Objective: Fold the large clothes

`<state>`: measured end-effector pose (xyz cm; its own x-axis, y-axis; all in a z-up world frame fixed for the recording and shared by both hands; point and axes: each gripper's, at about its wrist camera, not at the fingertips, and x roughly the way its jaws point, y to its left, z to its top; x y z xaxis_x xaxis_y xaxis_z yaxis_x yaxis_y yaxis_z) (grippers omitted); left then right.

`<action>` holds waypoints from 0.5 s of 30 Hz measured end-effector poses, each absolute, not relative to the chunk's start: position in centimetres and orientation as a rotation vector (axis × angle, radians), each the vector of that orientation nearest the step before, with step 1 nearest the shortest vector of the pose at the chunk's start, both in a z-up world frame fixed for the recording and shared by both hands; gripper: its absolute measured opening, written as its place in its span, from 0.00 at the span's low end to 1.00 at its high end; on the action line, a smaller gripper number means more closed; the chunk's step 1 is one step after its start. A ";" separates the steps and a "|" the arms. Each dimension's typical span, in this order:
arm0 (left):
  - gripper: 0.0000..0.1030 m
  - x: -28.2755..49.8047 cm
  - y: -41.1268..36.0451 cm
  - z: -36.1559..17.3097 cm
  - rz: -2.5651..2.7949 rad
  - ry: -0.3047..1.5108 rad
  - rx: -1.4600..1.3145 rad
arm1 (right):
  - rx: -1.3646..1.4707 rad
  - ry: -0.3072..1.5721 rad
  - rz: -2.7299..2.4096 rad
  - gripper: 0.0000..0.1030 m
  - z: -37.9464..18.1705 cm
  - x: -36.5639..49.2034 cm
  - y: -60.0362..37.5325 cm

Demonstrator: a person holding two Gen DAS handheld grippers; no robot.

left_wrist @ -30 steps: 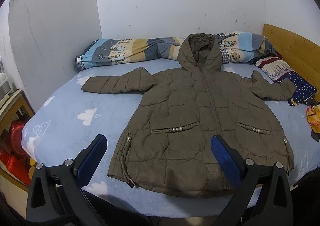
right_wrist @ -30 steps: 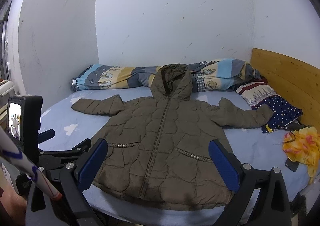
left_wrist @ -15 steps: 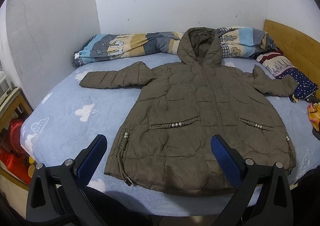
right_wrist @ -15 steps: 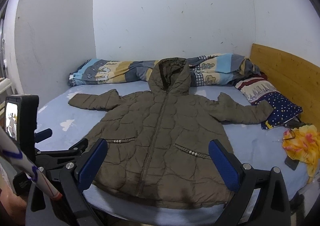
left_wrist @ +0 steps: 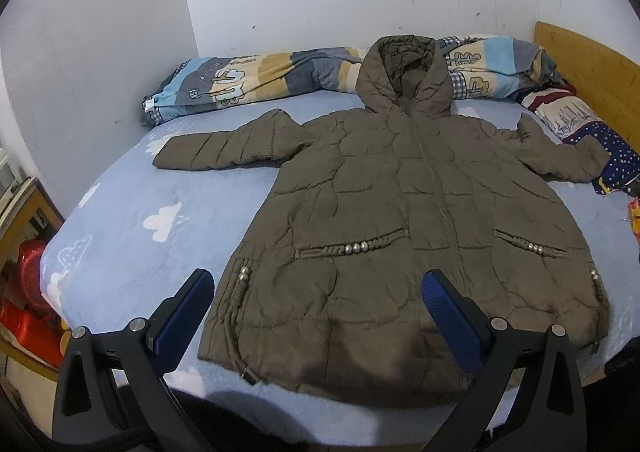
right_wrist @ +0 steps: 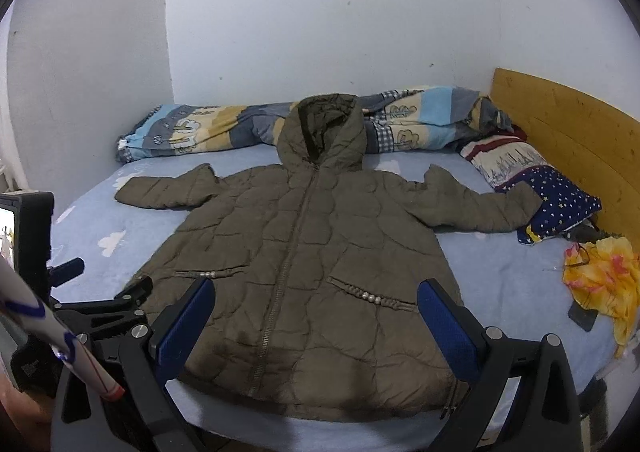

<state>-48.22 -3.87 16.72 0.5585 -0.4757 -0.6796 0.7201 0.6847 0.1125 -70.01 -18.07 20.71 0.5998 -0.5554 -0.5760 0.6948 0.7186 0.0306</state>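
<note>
An olive quilted hooded coat (left_wrist: 400, 211) (right_wrist: 308, 252) lies face up and spread flat on a light blue bed (left_wrist: 132, 236) (right_wrist: 512, 276), zipped, both sleeves stretched sideways, hood toward the far wall. My left gripper (left_wrist: 316, 316) hovers open above the coat's near hem, with nothing between its blue pads. My right gripper (right_wrist: 316, 320) is also open and empty over the near hem, a little right of the zipper's end. In the right wrist view the left gripper's body (right_wrist: 100, 308) shows at the lower left.
A rolled patterned quilt (left_wrist: 256, 79) (right_wrist: 200, 131) lies along the far wall. Pillows (left_wrist: 592, 127) (right_wrist: 536, 179) sit by the wooden headboard (right_wrist: 568, 131) at the right. A yellow cloth (right_wrist: 604, 272) and a dark phone (right_wrist: 584, 316) lie near the right edge. Red items (left_wrist: 24, 292) stand beside the bed at left.
Both grippers have moved in closer and slightly lower toward the coat's hem; the coat looks larger in both views. The coat itself has not moved.
</note>
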 end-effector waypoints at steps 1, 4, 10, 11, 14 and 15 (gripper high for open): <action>1.00 -48.0 -4.5 16.6 -0.732 0.663 0.411 | 0.272 0.578 -0.739 1.00 20.4 -69.9 -18.8; 1.00 -47.2 -6.7 16.4 -0.739 0.653 0.418 | 0.288 0.597 -0.763 1.00 19.7 -69.5 -20.7; 1.00 -43.7 -13.6 18.0 -0.795 0.638 0.384 | 0.366 0.602 -0.790 1.00 19.0 -69.9 -26.4; 1.00 -42.9 -15.0 18.3 -0.795 0.632 0.378 | 0.381 0.598 -0.808 1.00 19.0 -70.2 -27.8; 1.00 -40.3 -18.5 17.9 -0.816 0.614 0.331 | 0.423 0.586 -0.844 1.00 19.2 -71.1 -32.1; 1.00 -39.5 -19.1 17.3 -0.803 0.602 0.321 | 0.447 0.580 -0.858 1.00 19.1 -71.7 -34.0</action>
